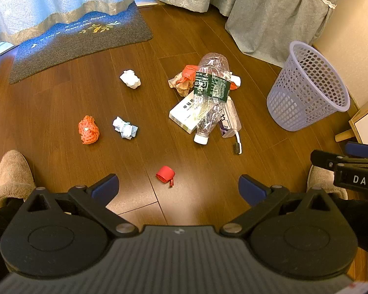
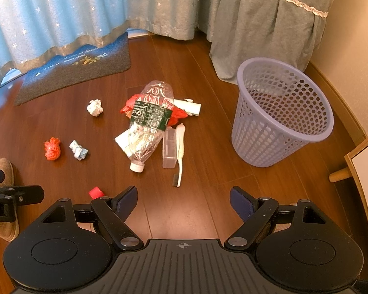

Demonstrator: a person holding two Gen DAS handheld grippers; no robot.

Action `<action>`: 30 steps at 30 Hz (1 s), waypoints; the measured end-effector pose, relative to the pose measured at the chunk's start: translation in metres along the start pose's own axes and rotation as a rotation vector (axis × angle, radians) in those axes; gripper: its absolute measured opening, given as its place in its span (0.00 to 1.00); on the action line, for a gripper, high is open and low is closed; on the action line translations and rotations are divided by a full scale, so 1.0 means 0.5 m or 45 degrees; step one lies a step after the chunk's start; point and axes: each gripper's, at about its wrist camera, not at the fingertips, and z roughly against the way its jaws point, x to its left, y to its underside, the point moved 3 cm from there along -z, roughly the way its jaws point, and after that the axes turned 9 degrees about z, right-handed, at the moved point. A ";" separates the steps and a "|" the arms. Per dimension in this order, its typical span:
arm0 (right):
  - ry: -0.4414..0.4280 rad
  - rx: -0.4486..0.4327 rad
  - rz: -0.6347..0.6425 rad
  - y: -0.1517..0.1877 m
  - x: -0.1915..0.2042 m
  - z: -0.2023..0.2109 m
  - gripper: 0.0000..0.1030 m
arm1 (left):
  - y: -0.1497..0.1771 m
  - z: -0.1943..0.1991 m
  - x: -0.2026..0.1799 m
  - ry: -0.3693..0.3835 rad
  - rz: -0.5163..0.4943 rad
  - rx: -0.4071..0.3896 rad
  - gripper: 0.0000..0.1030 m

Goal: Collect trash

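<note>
Both claws, left (image 1: pixel 178 186) and right (image 2: pixel 183 202), gape empty above the floor (image 1: pixel 135 112), bin (image 2: pixel 282 112) at two o'clock of the bottle (image 2: pixel 147 125), ready for trash.

I see wood floor (image 1: pixel 139 112): red scrap (image 1: pixel 165 174) just ahead of my left jaws, orange net (image 1: pixel 88 129), two paper wads, crushed bottle (image 1: pixel 209 93) atop boxes farther ahead, basket (image 1: pixel 306 88) far right, mat (image 1: pixel 78 41) beyond.
</note>
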 end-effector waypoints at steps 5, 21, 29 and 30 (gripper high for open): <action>-0.001 0.000 0.001 0.000 0.000 0.000 0.78 | 0.001 0.000 0.001 0.000 0.000 0.001 0.99; -0.002 0.001 0.006 -0.003 0.004 0.001 0.78 | -0.006 0.002 0.006 0.010 0.037 0.003 0.99; -0.026 -0.026 0.020 -0.018 0.002 0.015 0.78 | -0.018 0.015 0.006 0.048 0.058 -0.010 0.99; -0.038 -0.031 0.012 -0.022 -0.002 0.021 0.78 | -0.023 0.021 0.006 0.060 0.068 -0.018 0.99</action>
